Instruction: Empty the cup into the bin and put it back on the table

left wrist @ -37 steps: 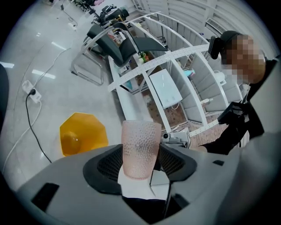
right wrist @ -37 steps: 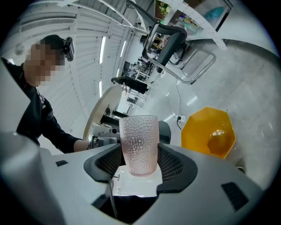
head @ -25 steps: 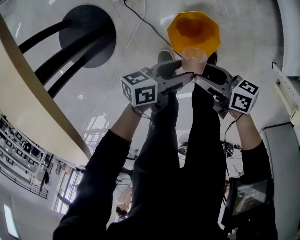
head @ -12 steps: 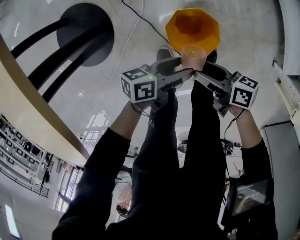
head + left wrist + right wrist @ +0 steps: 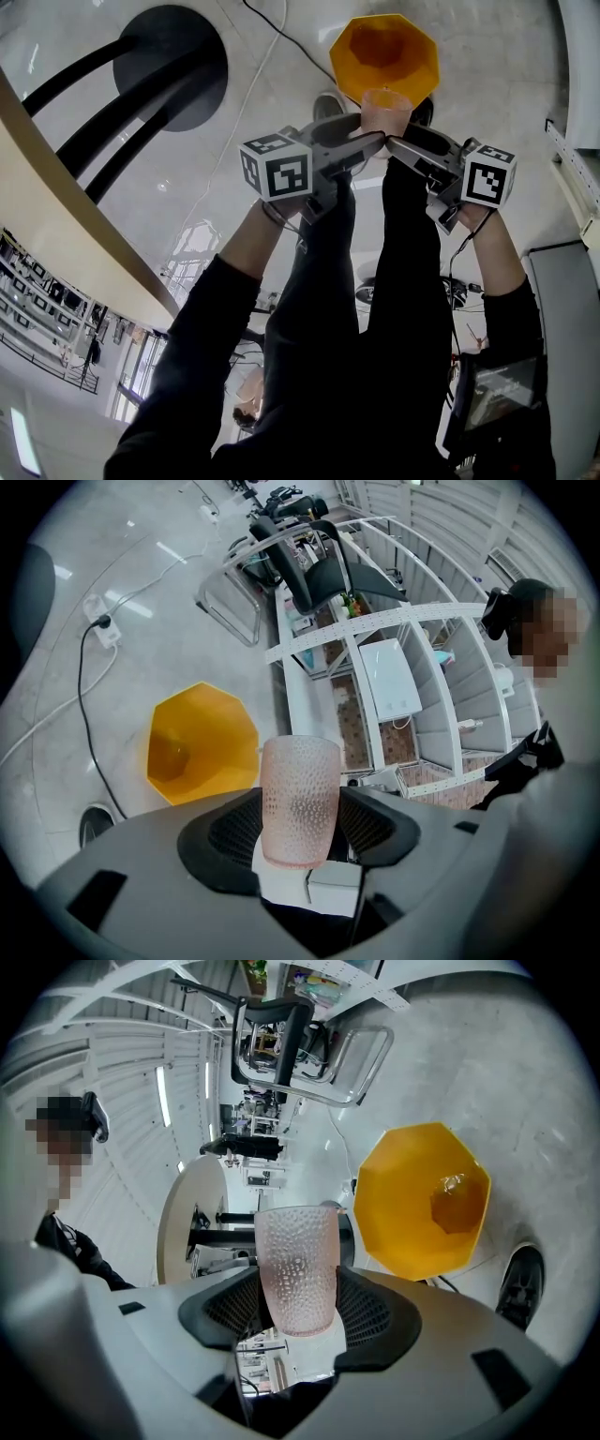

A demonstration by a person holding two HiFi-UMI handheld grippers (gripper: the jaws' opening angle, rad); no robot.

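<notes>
A pink, dimpled, see-through cup point(image 5: 386, 111) hangs over the floor, just short of the yellow octagonal bin point(image 5: 384, 52). My left gripper point(image 5: 371, 141) and right gripper point(image 5: 401, 142) meet from either side, and both are shut on the cup. In the left gripper view the cup point(image 5: 299, 799) sits between the dark ribbed pads of the left gripper point(image 5: 300, 822), with the bin point(image 5: 202, 742) beyond on the left. The right gripper point(image 5: 298, 1290) clamps the cup point(image 5: 297, 1267) too, the bin point(image 5: 422, 1199) to its right. A small scrap point(image 5: 453, 1183) lies in the bin's bottom.
A beige round tabletop edge point(image 5: 56, 216) runs down the left, above its black base point(image 5: 173, 52). A cable point(image 5: 281, 47) crosses the shiny floor near the bin. The person's legs and shoes point(image 5: 328, 105) stand right under the grippers. White shelving point(image 5: 403, 667) and chairs stand farther off.
Both grippers with the cup have shifted slightly toward the bin. The grip on the cup is unchanged.
</notes>
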